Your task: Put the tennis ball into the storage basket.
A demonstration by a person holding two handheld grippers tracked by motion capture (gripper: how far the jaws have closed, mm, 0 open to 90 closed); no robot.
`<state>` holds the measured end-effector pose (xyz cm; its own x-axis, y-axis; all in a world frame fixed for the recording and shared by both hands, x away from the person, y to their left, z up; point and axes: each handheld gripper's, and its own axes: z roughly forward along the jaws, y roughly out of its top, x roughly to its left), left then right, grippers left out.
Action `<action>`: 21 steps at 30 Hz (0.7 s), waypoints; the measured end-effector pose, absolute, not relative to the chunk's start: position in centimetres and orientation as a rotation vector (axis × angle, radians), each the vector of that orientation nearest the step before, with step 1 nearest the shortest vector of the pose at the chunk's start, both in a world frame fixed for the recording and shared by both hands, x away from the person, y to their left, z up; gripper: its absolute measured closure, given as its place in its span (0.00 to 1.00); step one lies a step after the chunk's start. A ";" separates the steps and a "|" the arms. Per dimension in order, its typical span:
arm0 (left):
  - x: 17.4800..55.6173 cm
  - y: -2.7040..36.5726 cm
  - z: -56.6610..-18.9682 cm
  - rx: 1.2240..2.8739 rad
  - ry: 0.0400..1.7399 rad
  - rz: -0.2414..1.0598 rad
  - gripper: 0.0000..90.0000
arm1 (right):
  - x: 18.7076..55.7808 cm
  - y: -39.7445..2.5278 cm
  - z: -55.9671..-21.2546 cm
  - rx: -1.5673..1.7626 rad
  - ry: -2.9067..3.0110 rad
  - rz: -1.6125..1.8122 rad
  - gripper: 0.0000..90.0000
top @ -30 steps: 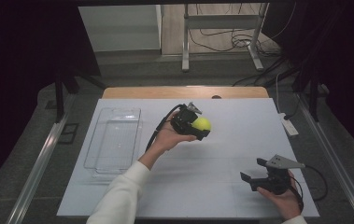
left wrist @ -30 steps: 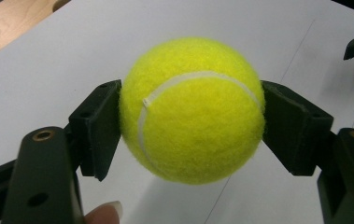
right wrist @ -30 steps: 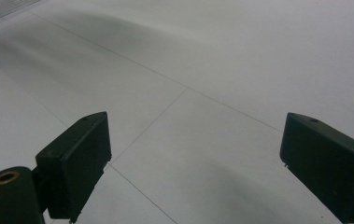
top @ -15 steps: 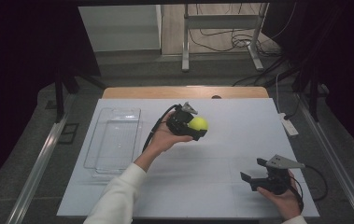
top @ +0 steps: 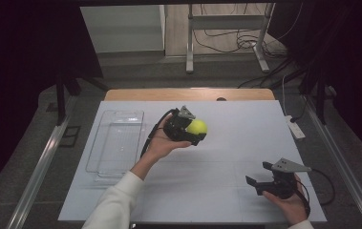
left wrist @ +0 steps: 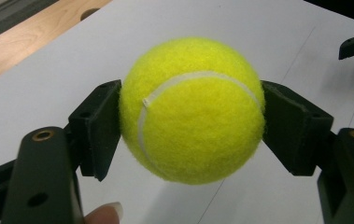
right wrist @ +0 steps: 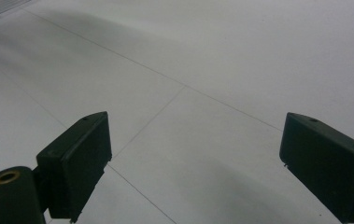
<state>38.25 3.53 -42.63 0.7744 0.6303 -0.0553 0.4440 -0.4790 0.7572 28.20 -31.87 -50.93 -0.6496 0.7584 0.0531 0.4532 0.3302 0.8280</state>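
Ball held up over the table, right gripper idle.

The white table fills the space in front of the person, with a clear tray lying flat on its left side. The left gripper is lifted above the table's middle, to the right of the tray, its jaws pinching a yellow ball from both sides. The right gripper sits low by the near right corner, jaws spread wide with nothing but bare tabletop between them.
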 end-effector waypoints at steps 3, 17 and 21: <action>38.1 3.8 -42.6 2.146 0.798 0.296 0.30 | 28.2 -31.9 -50.9 1.078 2.257 1.235 0.10; 37.6 4.9 -42.1 2.120 0.807 0.313 0.30 | 28.2 -31.9 -50.9 1.080 2.257 1.233 0.11; 37.5 5.2 -42.0 2.113 0.813 0.321 0.30 | 28.2 -31.9 -51.0 1.081 2.257 1.232 0.11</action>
